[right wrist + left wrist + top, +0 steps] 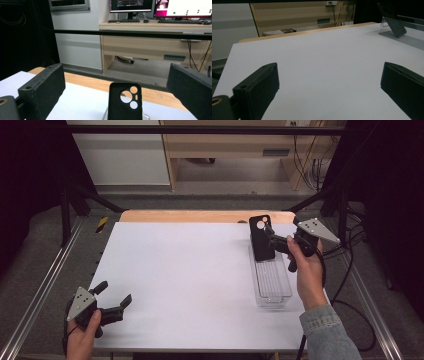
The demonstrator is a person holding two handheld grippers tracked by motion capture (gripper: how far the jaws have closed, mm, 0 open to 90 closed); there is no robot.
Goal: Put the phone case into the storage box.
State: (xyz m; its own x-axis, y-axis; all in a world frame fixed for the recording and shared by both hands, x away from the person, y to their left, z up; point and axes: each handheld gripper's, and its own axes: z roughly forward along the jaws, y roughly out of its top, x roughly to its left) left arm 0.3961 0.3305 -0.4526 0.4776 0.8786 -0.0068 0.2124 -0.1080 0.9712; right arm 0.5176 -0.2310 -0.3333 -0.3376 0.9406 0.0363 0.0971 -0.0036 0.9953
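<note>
Far right of table: clear tray [272, 290], black phone case [261, 237] standing upright at its far end
Right gripper [274, 241]: jaws spread, flanking case, not gripping
Left gripper [114, 296]: jaws released, near-left corner
Right gripper view: case's camera cutouts, monitors [131, 5] behind

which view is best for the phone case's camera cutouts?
Right gripper view: the phone case stands upright, close and centred between the open jaws, with its round cutouts clear. The high view shows it smaller, standing at the far end of the clear tray. The left gripper view shows it dark, leaning, cutouts indistinct.
</note>
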